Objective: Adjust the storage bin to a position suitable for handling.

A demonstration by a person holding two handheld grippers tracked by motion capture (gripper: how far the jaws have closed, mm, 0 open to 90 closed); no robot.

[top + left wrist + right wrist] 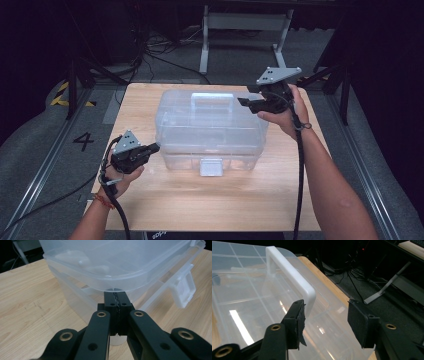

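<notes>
A clear plastic storage box (210, 127) with a lid stood in the middle of the wooden desk (210, 200), a little above the centre of the high view. Its white carry handle (213, 98) lay flat on the lid, and a white latch (211, 167) hung on the front wall, facing the bottom of the frame.

The left tool (150, 148) was at the lower left of the box, at its near corner. In the left gripper view its jaws were fully closed together, with nothing between them, and their tip (117, 296) was just under the rim of the lid, touching the corner or almost touching it. I cannot tell which.

The right tool (246, 103) was in the upper right part of the high view, above the right end of the lid. Its jaws stood about half open and held nothing. In the right gripper view the handle (294, 282) was just beyond the left pad (298, 322), not between the pads.

From here, I think the main risk was at the handle. It lay flat on the lid, so the pads could slide over the smooth plastic and close on air. The box looked light, so a push from the left tool could also move it across the desk or tilt it. The latch looked closed, so lifting the lid by force could bend it.
</notes>
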